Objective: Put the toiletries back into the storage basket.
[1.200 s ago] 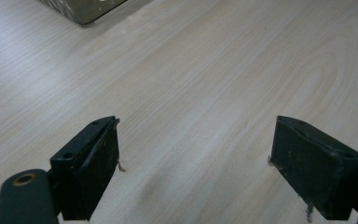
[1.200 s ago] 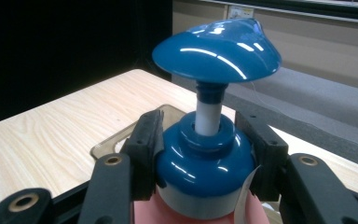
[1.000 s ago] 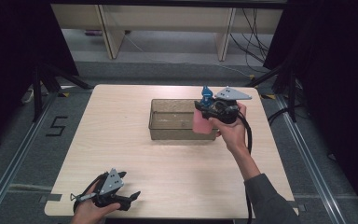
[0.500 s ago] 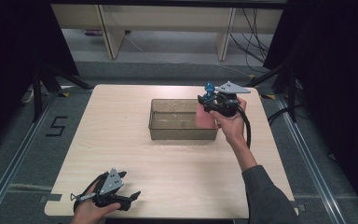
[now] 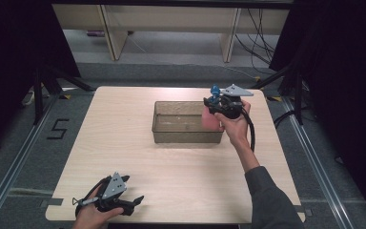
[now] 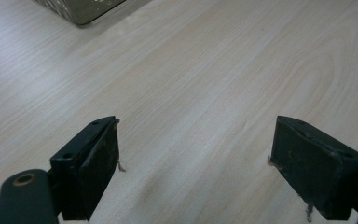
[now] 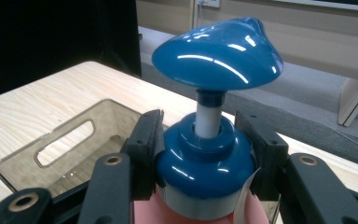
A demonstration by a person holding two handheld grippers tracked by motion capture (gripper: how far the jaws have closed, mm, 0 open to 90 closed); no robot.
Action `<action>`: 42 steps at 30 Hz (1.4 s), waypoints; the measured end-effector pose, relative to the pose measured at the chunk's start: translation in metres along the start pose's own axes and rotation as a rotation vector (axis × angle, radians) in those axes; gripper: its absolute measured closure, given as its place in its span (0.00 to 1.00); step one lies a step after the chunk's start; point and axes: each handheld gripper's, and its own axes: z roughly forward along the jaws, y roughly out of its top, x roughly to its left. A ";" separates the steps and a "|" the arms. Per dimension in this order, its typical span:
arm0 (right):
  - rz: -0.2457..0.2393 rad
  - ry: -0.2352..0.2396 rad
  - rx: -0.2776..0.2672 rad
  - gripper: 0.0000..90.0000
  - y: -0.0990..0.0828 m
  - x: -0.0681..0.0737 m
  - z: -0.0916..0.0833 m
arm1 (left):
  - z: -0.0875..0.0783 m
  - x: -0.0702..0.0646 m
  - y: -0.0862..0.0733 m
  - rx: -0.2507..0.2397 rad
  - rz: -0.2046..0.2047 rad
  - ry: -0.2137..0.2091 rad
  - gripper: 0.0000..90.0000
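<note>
My right gripper (image 5: 218, 106) is clenched on the pump bottle (image 7: 205, 184). In the right gripper view both black jaws press against the blue collar just below the pump head (image 7: 218, 53), one on each side, and the bottle stands upright between them. The body under the collar is pink; a white label edge shows at the right jaw.

In the high view the pump bottle (image 5: 211, 119) hangs over the right end of the clear bin (image 5: 186, 136), its pink body at the bin's right wall. I cannot tell whether the base touches the bin floor. The bin sits on the far half of the tabletop (image 5: 124, 143), right of centre. The right gripper view shows the handle slot (image 7: 65, 142) in one of its end walls.

My left gripper (image 5: 131, 202) rests at the near left edge of the tabletop, well apart from the bin. In the left gripper view its jaws stand wide, released, with bare wood between them. A corner of the bin (image 6: 86, 9) shows at the top left of that view.
</note>
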 end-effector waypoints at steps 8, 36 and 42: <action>-0.031 -0.013 -0.018 0.60 -0.011 -0.003 0.007 | 0.002 -0.001 0.000 -0.013 -0.022 -0.013 0.16; -0.024 -0.011 -0.005 0.60 -0.033 -0.002 0.008 | 0.002 0.000 -0.001 -0.001 -0.008 0.001 0.16; -0.023 -0.010 -0.012 0.60 -0.034 -0.005 0.008 | 0.002 -0.001 0.000 -0.001 -0.008 -0.002 0.16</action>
